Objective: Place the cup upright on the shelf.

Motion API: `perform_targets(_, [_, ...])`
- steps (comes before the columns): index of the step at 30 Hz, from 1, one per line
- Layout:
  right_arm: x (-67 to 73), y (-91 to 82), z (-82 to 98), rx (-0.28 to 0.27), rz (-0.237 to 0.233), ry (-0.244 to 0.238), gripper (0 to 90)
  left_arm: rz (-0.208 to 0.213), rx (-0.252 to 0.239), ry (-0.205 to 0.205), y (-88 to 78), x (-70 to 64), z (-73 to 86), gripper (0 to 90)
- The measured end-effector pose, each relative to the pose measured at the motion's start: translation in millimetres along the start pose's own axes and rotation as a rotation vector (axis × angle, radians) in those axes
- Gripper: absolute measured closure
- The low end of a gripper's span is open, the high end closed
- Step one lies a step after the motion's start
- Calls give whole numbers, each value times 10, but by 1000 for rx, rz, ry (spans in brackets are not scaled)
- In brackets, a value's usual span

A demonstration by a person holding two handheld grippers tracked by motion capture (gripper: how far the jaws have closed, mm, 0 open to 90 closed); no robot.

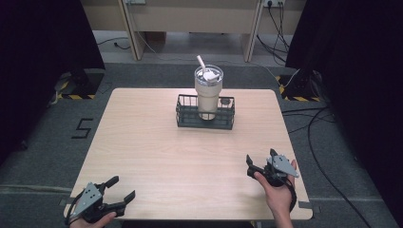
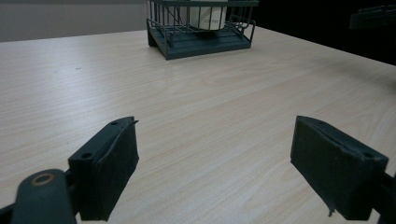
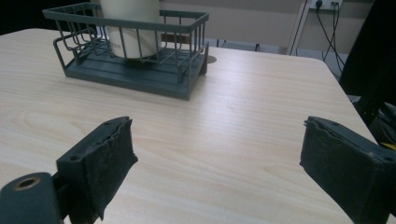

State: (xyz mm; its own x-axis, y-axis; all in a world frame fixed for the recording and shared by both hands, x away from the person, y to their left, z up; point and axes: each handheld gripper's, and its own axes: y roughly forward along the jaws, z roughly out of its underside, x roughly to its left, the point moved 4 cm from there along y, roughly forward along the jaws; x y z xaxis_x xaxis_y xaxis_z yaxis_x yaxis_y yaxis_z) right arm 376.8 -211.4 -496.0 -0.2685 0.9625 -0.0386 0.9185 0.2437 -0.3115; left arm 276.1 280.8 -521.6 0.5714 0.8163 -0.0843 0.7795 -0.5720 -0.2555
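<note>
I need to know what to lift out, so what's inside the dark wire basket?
A cream tumbler with a clear lid and white straw stands upright in the wire basket. Its base is partly hidden by the bars.

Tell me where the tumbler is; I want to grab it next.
In the high view the tumbler stands upright inside the wire basket at the table's far middle, well ahead of both grippers.

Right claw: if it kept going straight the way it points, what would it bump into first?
Probably the dark wire basket holding the cream tumbler. The right claw is open, with bare table before it.
</note>
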Motion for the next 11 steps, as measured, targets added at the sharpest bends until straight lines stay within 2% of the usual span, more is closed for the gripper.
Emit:
perform_targets(7, [7, -75, 64, -1, -8, 9, 108, 0, 3, 3, 2, -4, 1, 144])
perform_targets(11, [45, -74, 46, -12, -33, -6, 113, 1, -1, 4, 6, -7, -9, 144])
